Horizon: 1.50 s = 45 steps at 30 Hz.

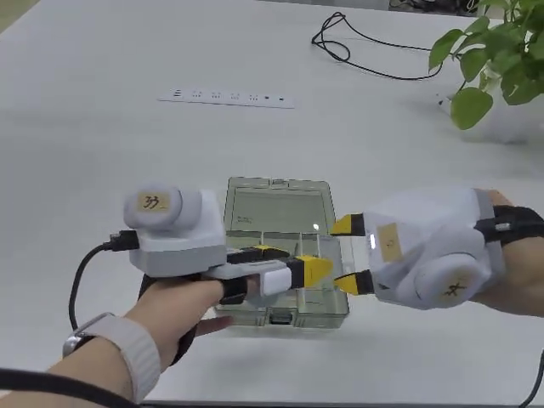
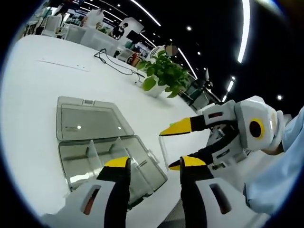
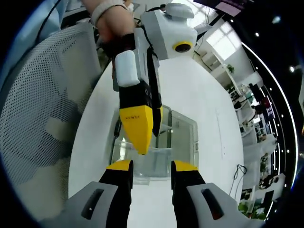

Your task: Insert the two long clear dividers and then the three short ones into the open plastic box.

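The open clear plastic box (image 1: 316,311) lies mid-table with its lid (image 1: 276,204) flat behind it; in the left gripper view the box (image 2: 78,168) has clear dividers standing inside. My right gripper (image 1: 344,255) comes in from the right over the box's right end, shut on a short clear divider (image 2: 165,149) held upright between its yellow tips. My left gripper (image 1: 310,265) reaches in from the left above the box, its jaws a little apart with nothing gripped. Its tips almost meet the divider (image 3: 152,175) held in my right gripper (image 3: 152,166).
A white power strip (image 1: 228,97) lies farther back on the table, with a black cable (image 1: 357,42) behind it. A potted plant (image 1: 497,59) stands at the back right. The table's near edge runs just under my hands, and a mesh chair (image 3: 42,118) is beside it.
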Each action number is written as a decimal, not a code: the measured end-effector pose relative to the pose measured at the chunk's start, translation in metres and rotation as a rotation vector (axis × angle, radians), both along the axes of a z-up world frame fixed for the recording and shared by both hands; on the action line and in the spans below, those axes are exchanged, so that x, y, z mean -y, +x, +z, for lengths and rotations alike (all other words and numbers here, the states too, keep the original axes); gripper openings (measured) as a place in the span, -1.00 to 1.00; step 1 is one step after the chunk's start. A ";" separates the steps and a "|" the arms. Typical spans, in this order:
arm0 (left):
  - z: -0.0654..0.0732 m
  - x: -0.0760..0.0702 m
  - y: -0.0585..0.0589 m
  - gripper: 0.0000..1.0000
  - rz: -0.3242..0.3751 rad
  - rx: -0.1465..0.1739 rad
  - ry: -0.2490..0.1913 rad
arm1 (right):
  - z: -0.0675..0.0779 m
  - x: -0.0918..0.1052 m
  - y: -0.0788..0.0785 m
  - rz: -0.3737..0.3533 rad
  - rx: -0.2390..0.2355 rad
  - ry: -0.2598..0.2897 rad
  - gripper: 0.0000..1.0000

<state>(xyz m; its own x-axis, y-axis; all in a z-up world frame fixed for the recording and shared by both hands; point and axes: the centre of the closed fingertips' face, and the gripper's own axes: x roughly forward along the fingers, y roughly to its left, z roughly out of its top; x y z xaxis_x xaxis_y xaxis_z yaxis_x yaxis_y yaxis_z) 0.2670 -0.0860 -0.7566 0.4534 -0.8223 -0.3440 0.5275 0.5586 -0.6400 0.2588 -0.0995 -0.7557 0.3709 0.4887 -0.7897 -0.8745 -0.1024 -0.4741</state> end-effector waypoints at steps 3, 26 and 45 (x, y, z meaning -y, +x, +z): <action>-0.001 0.004 -0.001 -0.39 0.005 -0.033 -0.019 | 0.003 -0.005 0.000 -0.013 0.017 0.007 -0.36; -0.005 0.011 -0.013 -1.00 0.023 -0.170 -0.127 | -0.003 -0.015 -0.010 0.033 0.031 -0.024 -0.36; -0.004 0.004 -0.016 -1.00 -0.007 -0.190 -0.134 | 0.009 -0.018 -0.011 -0.024 -0.071 0.076 -0.18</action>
<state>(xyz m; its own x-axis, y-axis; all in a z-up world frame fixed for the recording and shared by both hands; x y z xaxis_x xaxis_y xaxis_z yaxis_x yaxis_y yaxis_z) 0.2512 -0.0903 -0.7608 0.3855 -0.8692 -0.3096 0.3943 0.4585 -0.7964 0.2482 -0.0814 -0.7470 0.3275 0.5398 -0.7755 -0.9081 -0.0468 -0.4161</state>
